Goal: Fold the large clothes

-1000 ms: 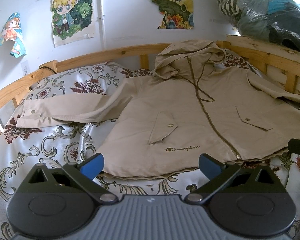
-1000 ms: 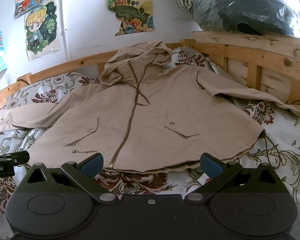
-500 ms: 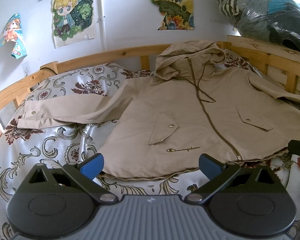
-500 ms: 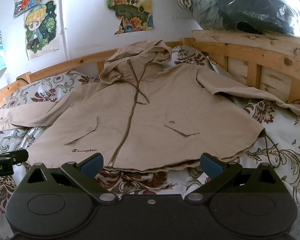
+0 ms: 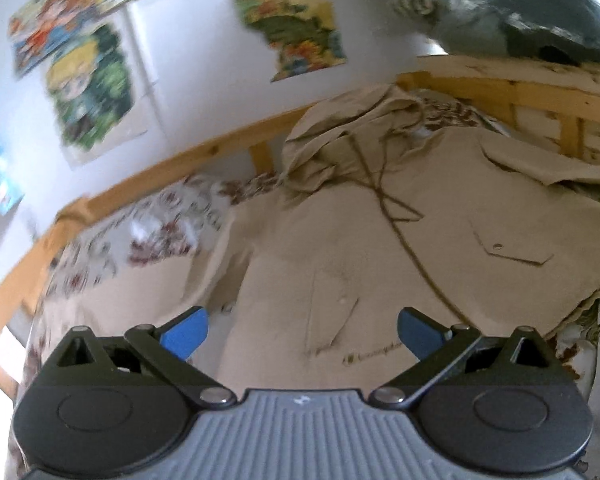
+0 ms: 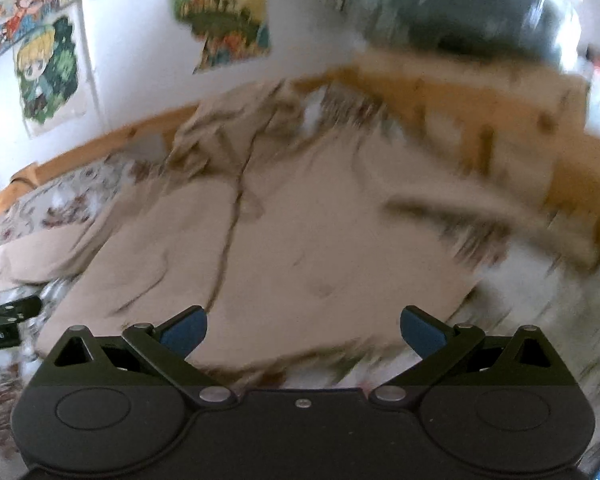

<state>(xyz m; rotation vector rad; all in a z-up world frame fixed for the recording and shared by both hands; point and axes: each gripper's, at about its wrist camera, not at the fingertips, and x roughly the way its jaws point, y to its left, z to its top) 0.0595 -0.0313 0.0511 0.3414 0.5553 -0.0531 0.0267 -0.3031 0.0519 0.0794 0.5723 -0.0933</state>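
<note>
The tan hooded jacket (image 5: pixel 400 248) is seen spread flat, front side up and zipped, on the bed (image 5: pixel 152 232), with its hood (image 5: pixel 340 136) lying toward the wooden headboard rail (image 5: pixel 204 148) and its hem nearest the cameras. One sleeve is stretched out sideways over the floral bedding in the left wrist view; the other sleeve (image 6: pixel 480 204) is laid toward the wooden side rail in the right wrist view, though heavy blur leaves its exact lie unclear. No fold is visible anywhere on the garment, so the task is judged to be at its very start: the sleeves are not yet brought in, the sides not yet turned over, and the length not yet halved. The left gripper (image 5: pixel 302 326) is held above the lower left part of the jacket with its jaws wide and nothing between them. The right gripper (image 6: pixel 302 326) is likewise held over the hem area, jaws wide and empty.
</note>
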